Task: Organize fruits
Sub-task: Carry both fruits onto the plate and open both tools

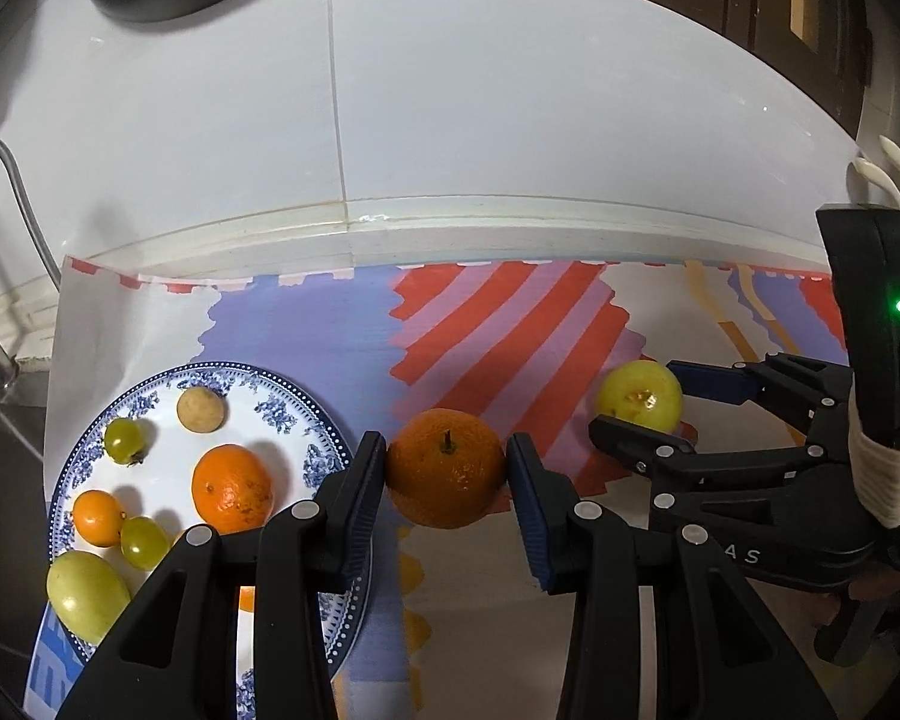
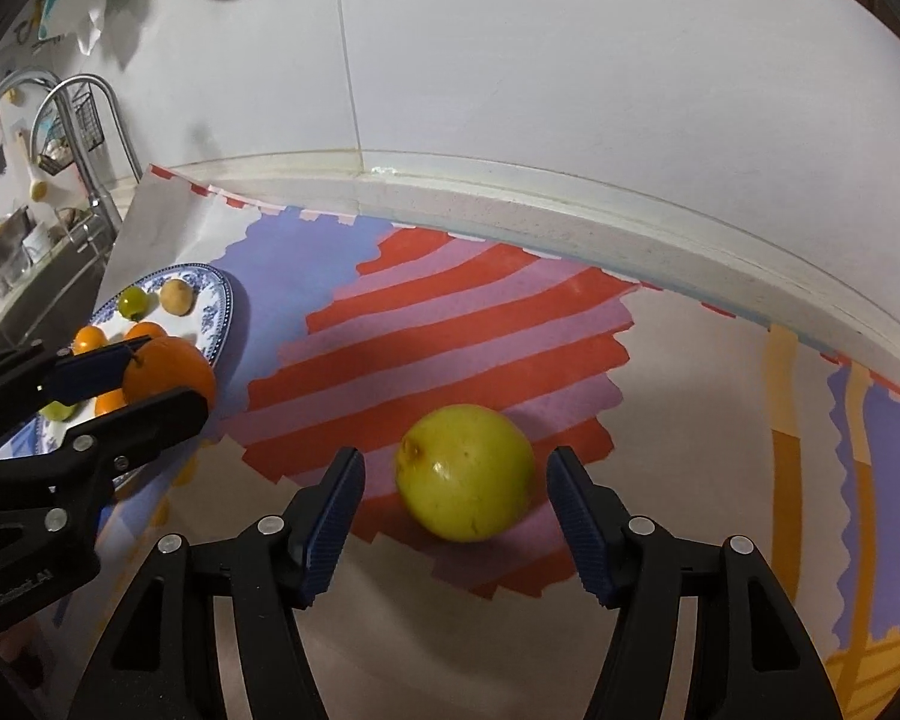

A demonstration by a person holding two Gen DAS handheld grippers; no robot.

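On the right hand-held gripper [image 1: 642, 408], jaws apart, letters, perhaps "AS"; left [image 1: 447, 468] clamping orange [image 1: 446, 468].

We see a round yellow-green fruit [image 2: 465, 471] on the striped paper mat [image 2: 450, 324]. Our right gripper [image 2: 455, 507] brackets it, fingers apart, not touching.

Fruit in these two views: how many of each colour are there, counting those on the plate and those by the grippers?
Orange fruits: 4 (one partly hidden)
Green grapes: 2
Yellow-green fruits: 2
Tan fruit: 1
Total: 9
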